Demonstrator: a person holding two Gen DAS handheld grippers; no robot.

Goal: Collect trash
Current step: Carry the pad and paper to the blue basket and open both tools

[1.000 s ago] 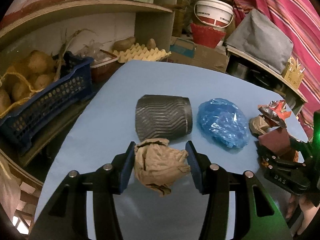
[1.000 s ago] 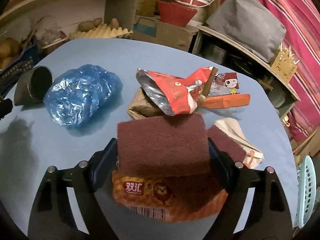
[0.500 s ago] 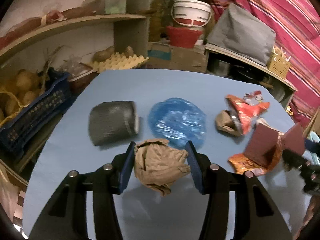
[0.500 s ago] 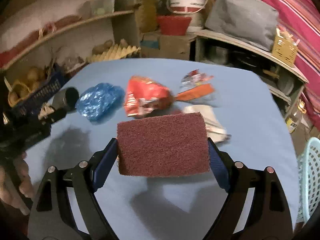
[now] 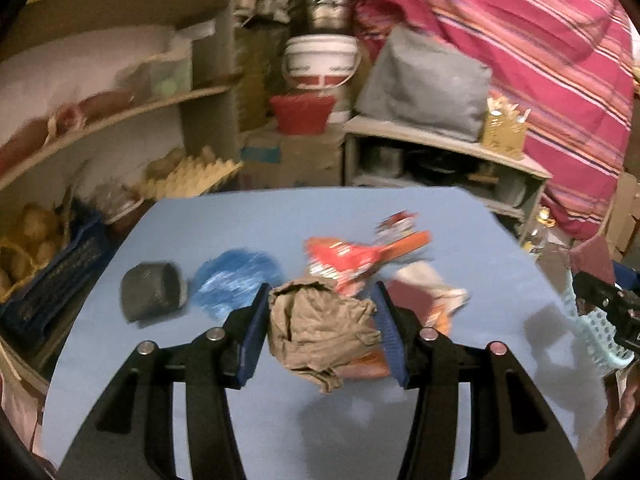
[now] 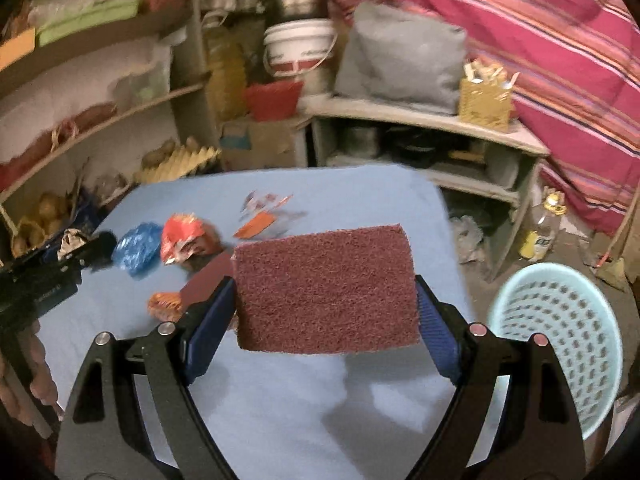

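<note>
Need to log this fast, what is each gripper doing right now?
Left gripper: closed on the paper wad.
Right gripper: closed on the scouring pad.

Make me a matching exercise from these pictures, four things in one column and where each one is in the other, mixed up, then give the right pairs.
Things
1. crumpled brown paper
2. maroon scouring pad
3. blue plastic bag
4. light blue basket

Places
A. on the floor beside the table
B. lying on the table
C. gripped in the left gripper
D. gripped in the right gripper

Pairs: 1-C, 2-D, 3-B, 4-A
</note>
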